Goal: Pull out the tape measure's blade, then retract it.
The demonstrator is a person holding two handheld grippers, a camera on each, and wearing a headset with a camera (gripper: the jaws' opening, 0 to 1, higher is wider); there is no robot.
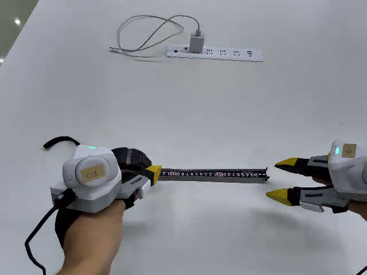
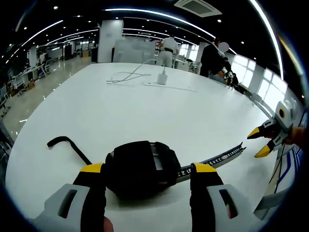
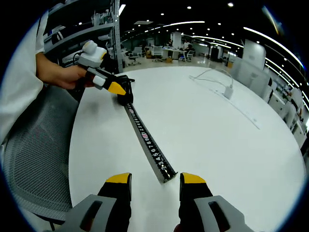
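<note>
- Head view: on the white desk (image 1: 229, 114), the left gripper (image 1: 143, 177) clamps the black plastic tape measure case (image 1: 131, 157). The dark numbered metal blade (image 1: 213, 174) lies drawn out flat toward the right gripper (image 1: 282, 180), whose yellow-tipped jaws stand apart and hold nothing. The blade's end hook sits just short of them. A white power strip (image 1: 215, 52) with a plugged-in charger lies well apart at the far side.
- Left gripper view: the jaws press the case from both sides, and the blade runs out to the right along the desk. A black wrist strap (image 2: 67, 143) trails off to the left.
- Right gripper view: the hook end rests near the gap between the parted jaws, touching neither.
- Likely risk: with the tip free, the spring could whip the blade home, jolting the case in the left gripper's hold. The right gripper may also skid over the thin, flat hook and miss it.
</note>
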